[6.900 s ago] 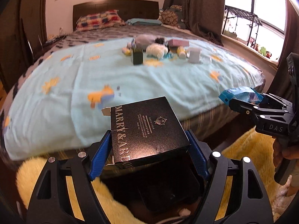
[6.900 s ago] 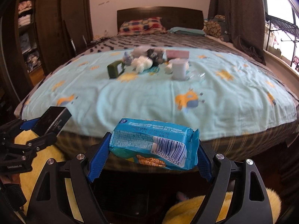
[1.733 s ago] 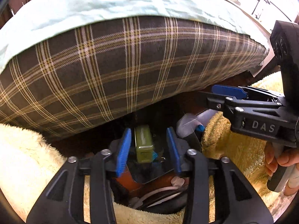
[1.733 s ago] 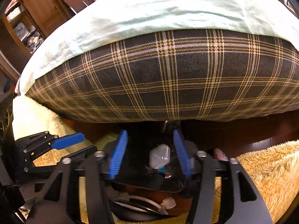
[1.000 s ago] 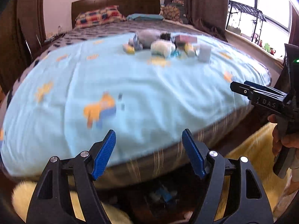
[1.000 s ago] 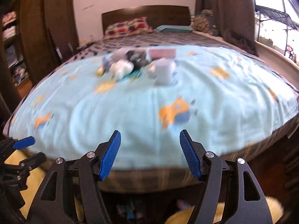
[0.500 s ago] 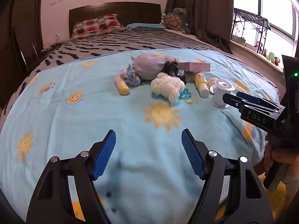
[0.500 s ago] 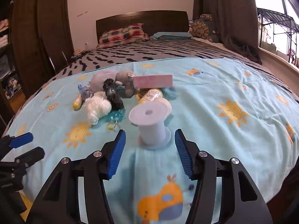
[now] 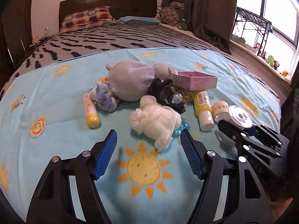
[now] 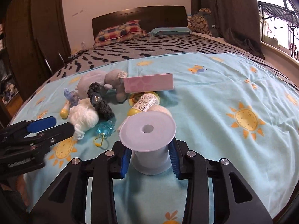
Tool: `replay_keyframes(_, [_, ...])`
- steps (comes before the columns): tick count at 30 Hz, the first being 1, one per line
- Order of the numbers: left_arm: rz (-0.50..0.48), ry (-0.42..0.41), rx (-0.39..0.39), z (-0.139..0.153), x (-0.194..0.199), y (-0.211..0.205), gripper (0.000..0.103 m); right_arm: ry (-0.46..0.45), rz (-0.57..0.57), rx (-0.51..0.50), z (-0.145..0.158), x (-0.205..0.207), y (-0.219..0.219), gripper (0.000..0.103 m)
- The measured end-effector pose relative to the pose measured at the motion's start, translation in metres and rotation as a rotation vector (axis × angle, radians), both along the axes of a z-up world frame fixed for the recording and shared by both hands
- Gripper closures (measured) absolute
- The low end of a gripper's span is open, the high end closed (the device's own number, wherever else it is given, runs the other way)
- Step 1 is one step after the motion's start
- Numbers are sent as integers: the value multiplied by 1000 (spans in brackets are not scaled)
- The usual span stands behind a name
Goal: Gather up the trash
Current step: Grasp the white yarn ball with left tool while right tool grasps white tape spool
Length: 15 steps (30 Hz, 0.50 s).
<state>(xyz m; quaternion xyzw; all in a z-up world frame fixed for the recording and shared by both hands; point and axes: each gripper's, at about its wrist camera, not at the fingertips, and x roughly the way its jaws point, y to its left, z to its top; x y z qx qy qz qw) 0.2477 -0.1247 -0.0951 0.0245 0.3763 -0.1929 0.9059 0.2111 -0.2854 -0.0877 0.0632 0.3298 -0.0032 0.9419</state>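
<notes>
Having swung up from under the bed [image 10: 214, 97], the right gripper [image 10: 149, 158] is closing round the light, stiff white plastic spool's [image 10: 148, 141] core, while the left gripper [image 9: 148, 155] is hanging wide and empty.

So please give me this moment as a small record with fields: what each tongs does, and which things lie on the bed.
surface: light blue sun-print blanket on the bed
right tongs: jaws have just been closing, blue pads against the white spool
left tongs: open, empty, near the white yarn ball
other items: grey plush toy, pink box, yellow bottle, yellow tube, dark yarn
</notes>
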Motion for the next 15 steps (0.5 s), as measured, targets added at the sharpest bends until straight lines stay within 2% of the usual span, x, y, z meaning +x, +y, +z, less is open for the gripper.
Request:
replay_keyframes(4, [-6,11,20,-8,14,-10,37,4,-2,12,-2,1,-4,66])
replay_keyframes(7, [3,32,-5,-11,25,-11,37,4,2,-1,-4,0,-3,66])
replay_keyframes(9, [-13,41,-7,-12,30,-15,50,1,3,-16,-3,0,-2,66])
replay_keyframes(12, [-29,35,13,-12,27,-19,56,-3,9,-14,-3,-3,-1,66])
replay_keyframes(15, [-28,25,12,-8,19,-14,58,-19,14,-22,1,-11,-1,66])
